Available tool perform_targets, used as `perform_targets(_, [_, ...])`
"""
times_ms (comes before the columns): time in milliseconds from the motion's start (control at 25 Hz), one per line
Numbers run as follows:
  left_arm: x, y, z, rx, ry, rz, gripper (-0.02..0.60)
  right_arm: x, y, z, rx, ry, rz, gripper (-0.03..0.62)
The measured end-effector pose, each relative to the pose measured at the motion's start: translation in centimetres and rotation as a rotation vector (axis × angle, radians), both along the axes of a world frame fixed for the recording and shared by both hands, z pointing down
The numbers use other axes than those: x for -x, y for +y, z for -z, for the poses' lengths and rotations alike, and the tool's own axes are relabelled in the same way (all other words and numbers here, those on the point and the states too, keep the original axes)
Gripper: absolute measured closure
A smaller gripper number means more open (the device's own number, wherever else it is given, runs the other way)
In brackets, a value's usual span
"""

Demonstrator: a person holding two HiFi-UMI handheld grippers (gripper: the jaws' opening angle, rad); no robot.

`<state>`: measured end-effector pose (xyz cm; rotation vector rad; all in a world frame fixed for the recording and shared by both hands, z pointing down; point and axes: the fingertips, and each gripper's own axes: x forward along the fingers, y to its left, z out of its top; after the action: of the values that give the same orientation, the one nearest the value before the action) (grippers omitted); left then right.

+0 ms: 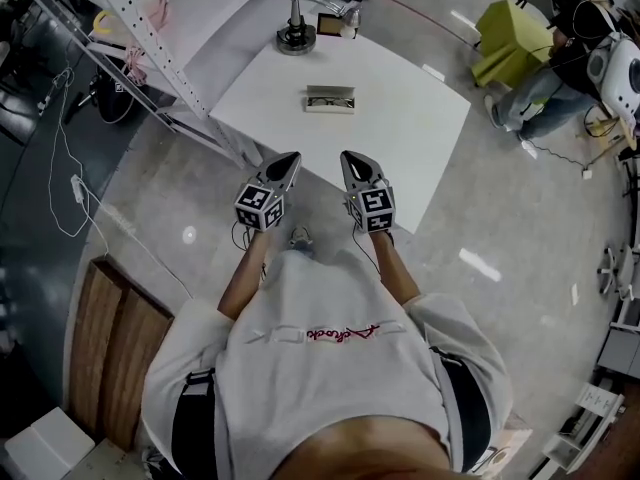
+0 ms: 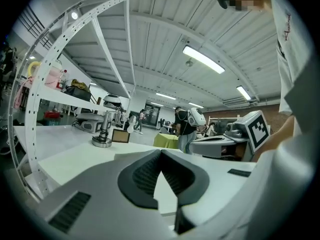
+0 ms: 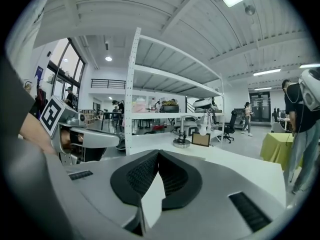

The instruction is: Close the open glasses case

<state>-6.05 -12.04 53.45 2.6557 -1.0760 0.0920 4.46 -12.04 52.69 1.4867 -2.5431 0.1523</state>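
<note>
1. The open glasses case (image 1: pixel 330 99) lies on the white counter (image 1: pixel 420 138), in the upper middle of the head view.
2. The left tool (image 1: pixel 288 164) is held at the counter's near edge, just below and left of the case. Its jaws meet at the tips with nothing between them, as the left gripper view shows.
3. The right tool (image 1: pixel 353 162) is just beside it on the right. Its jaws are likewise narrow, closed on nothing.
4. Both tools point up the frame toward the case and are well apart from it.
5. Beyond the case, at the counter's far edge near the top of the frame, stands a metal stand (image 1: pixel 296 30). A small framed card (image 1: pixel 330 25) sits just beside it.
6. A white shelving rack (image 1: pixel 130 18) runs across the upper left.
7. A yellow-green covered table (image 1: pixel 505 38) sits at the upper right, with a seated person next to it.
</note>
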Motion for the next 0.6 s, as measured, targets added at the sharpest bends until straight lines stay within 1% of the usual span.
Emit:
perform_targets(280, [0.9,-5.5,0.1,-0.003,0.0,-0.034,0.557,1.1,-5.4,0.4,-0.008,0.002,-0.022,0.571])
perform_targets(440, [1.3,-7.9,-0.2,-0.002,-0.004,-0.059,0.557,1.7,-7.4,0.0,-0.003,0.004,-0.042,0.571])
perform_targets(600, [1.0,-9.5,-0.8,0.013,-0.008,-0.082,0.557,1.3,-8.5,-1.2,0.024,0.007,-0.063,0.571])
